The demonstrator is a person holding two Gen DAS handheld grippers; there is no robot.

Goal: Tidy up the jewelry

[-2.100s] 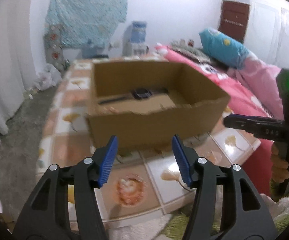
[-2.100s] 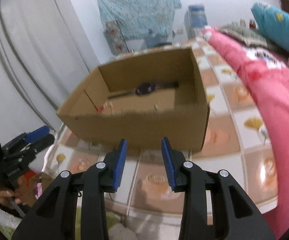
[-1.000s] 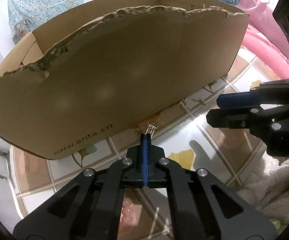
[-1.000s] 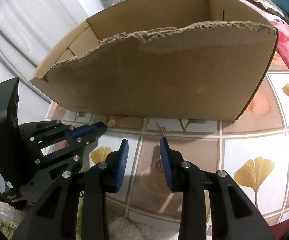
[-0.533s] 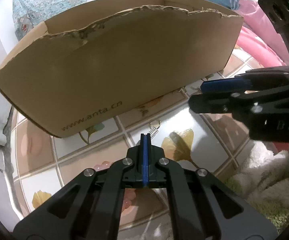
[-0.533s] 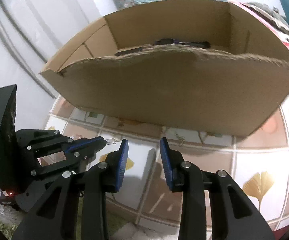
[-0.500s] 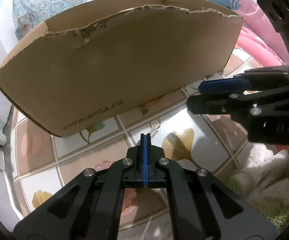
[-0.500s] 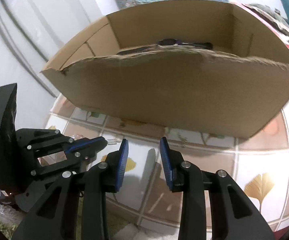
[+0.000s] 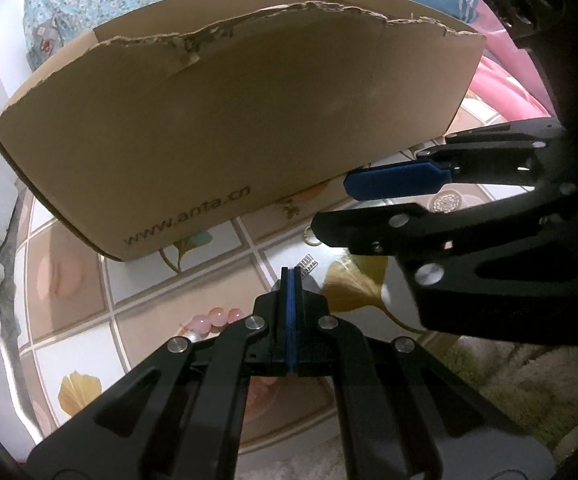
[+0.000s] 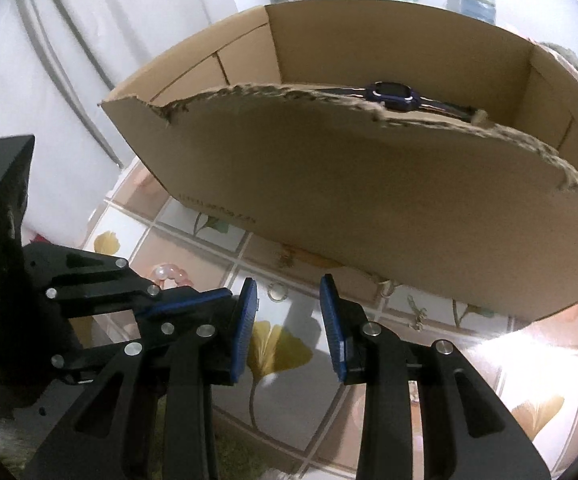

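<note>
A small silver rhinestone charm (image 9: 307, 265) and a thin metal ring (image 9: 310, 235) lie on the tiled counter (image 9: 217, 276) before the torn cardboard box (image 9: 249, 128); pink beads (image 9: 213, 315) rest nearby.

Matt cardboard box (image 9: 249, 120), glossy tiles (image 9: 225, 276)

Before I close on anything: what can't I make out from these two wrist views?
Box inside: hidden by its near wall in the left wrist view; right wrist view shows only the watch over the torn rim.
Silver piece at the shut left gripper's tip: too small to tell if pinched.
Pink beads: partly behind the left gripper.
</note>
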